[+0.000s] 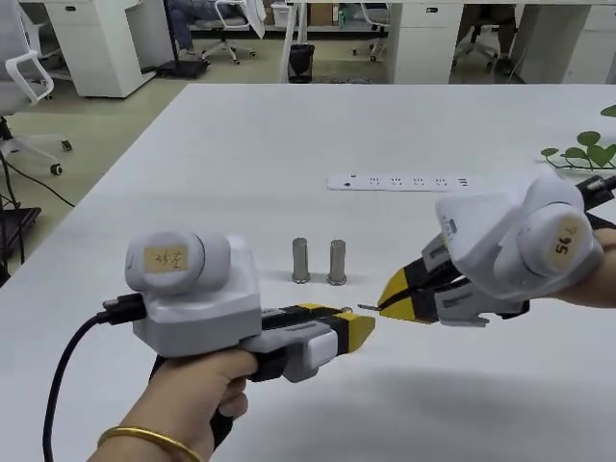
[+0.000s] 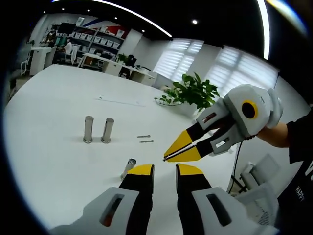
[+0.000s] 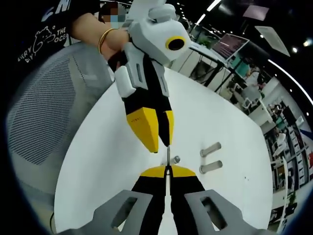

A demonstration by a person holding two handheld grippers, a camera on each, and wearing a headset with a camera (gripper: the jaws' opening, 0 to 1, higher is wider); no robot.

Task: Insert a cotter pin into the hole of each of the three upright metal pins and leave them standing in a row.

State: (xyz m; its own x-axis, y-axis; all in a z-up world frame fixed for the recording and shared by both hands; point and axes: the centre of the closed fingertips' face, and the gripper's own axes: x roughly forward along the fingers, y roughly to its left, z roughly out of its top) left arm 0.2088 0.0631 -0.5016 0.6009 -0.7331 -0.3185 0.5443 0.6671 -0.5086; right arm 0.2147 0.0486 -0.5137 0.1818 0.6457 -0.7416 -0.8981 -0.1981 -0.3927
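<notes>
A thin cotter pin is pinched at the very tips of your right hand-held gripper, whose jaws are closed tight on it. The pin's long axis carries straight on from those jaws. Its free end points at the yellow tips of your left hand-held gripper, close to them but not touching. In the head view it sits roughly level above the worktop, pointing to your left.

Your left hand-held gripper has its jaws parted by a moderate gap, with nothing between them. A third metal pin lies tipped over on the worktop just beside the outer side of one of those jaws. Its long axis runs roughly the way those jaws point. Whether it touches the jaw cannot be told.

Farther from the near edge, around the worktop's middle, a first upright metal pin and a second upright metal pin stand side by side, close but apart. Two loose cotter pins lie flat near them, toward the right edge.

A white power strip lies beyond, toward the far edge. A green plant sits at the right edge.
</notes>
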